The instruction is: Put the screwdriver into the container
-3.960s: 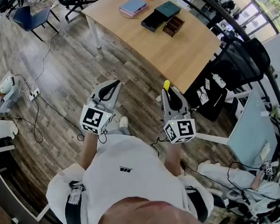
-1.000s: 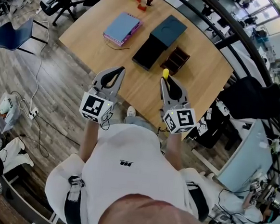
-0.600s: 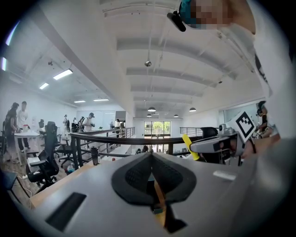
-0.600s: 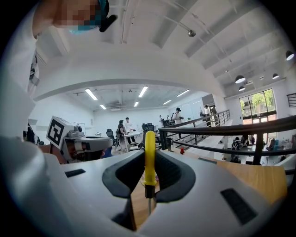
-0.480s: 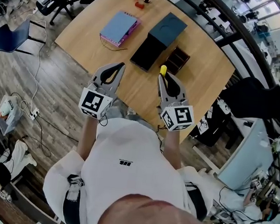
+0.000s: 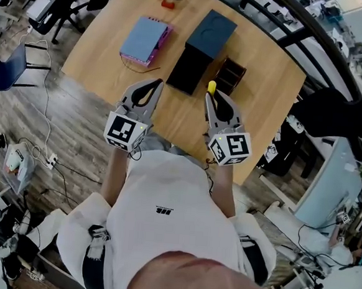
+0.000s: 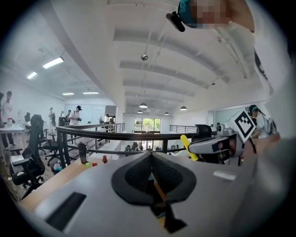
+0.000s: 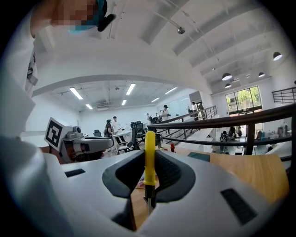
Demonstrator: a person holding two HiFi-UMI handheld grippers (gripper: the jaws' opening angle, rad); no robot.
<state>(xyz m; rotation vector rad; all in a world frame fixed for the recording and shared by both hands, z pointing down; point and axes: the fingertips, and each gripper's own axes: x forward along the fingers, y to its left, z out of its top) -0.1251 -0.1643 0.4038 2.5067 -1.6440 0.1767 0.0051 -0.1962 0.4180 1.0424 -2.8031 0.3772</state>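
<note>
**Left gripper** [image 6: 152, 83]: held forward at arm's length over the near edge of the counter [image 6: 258, 115], well left of the brown container [image 6: 231, 75] and roughly level. Its fingers [image 7: 132, 176] are together, nothing between them.

**Black box** [image 6: 201, 49]: on the counter, just beside the container's left side.

**Right gripper** [image 6: 213, 95]: held forward at like height, near the container on the person's side. Its fingers [image 8: 121, 173] are clamped on the screwdriver [image 8: 149, 152], the yellow handle upright above them. The screwdriver is outside the container.
</note>
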